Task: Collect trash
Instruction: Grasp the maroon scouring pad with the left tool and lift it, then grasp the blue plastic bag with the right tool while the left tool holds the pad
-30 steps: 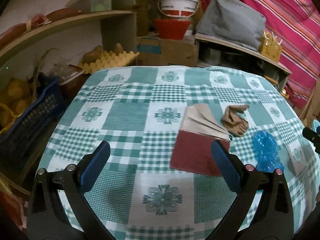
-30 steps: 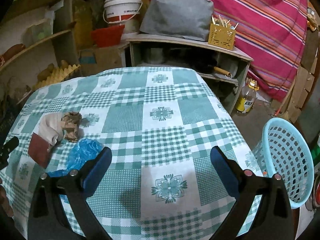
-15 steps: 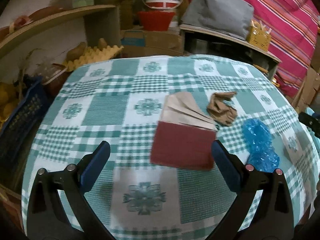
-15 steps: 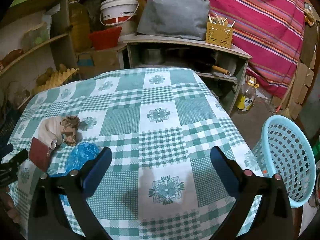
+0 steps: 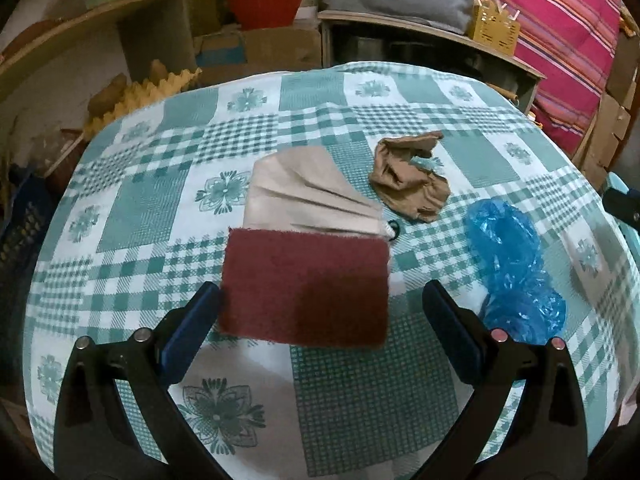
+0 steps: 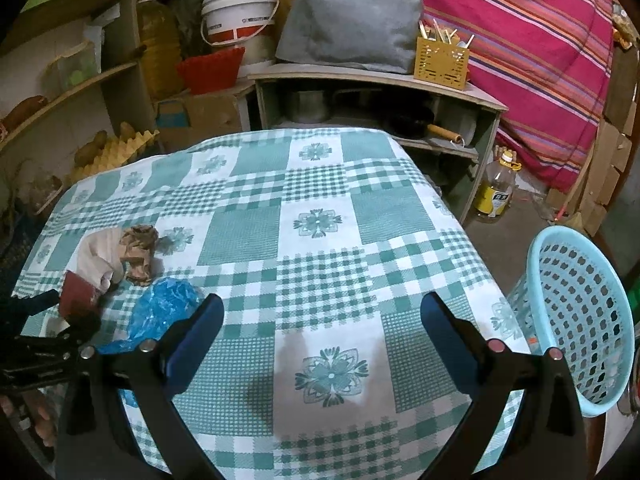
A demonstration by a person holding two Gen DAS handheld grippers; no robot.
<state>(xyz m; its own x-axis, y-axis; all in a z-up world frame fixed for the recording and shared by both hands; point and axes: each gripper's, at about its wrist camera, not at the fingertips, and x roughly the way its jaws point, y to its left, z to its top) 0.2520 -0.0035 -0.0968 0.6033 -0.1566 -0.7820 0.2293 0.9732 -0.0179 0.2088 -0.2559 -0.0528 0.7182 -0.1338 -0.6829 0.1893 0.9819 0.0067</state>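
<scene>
The left gripper (image 5: 320, 304) is hanging wide open, right over the near edge of the dark red scrub pad (image 5: 306, 286). It looks like it is getting ready to grab it; next it needs to go down and squeeze. The right gripper (image 6: 322, 316) is waiting wide open over bare tablecloth (image 6: 320, 240). The blue basket (image 6: 580, 320) is sitting past the table's right edge, with open room between.

A cluttered home storeroom or pantry: checked tablecloth (image 6: 320, 208) at centre, shelves (image 6: 72, 92) with jars at upper left, white bucket (image 6: 238, 12) and pots at top, oil bottle (image 6: 496, 192) on the floor at right, striped fabric (image 6: 520, 40) at upper right.
</scene>
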